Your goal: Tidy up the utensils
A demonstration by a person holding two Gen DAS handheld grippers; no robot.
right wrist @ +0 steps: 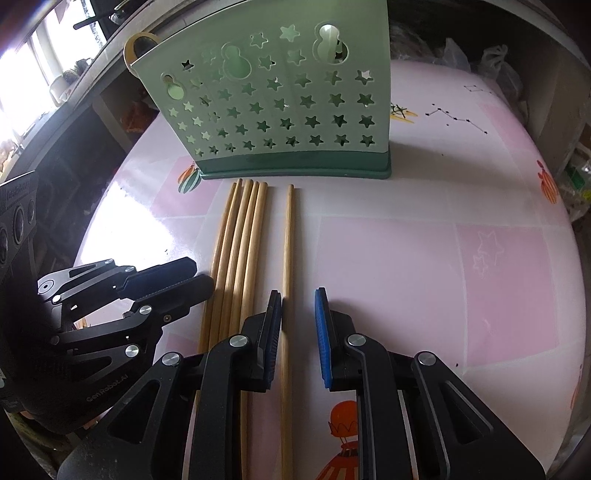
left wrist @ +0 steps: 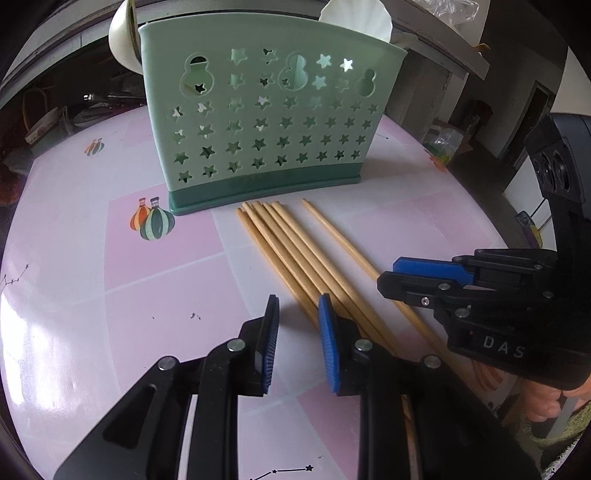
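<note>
Evidently both grippers, left [left wrist: 297,317] and right [right wrist: 298,314], are hovering slightly parted, pinching nothing, over light, stiff, roll-prone wooden chopsticks [right wrist: 236,236], best pinched mid-shaft.

The place looks like a lived-in home kitchen or dining corner: a table [right wrist: 424,229] under a pink balloon-and-constellation print cloth, a green star-pierced utensil holder [left wrist: 258,122] and wooden chopsticks [right wrist: 240,236] on it, white dishes [left wrist: 354,18] behind, and cluttered shelves with plastic bags [right wrist: 495,62] around.
</note>
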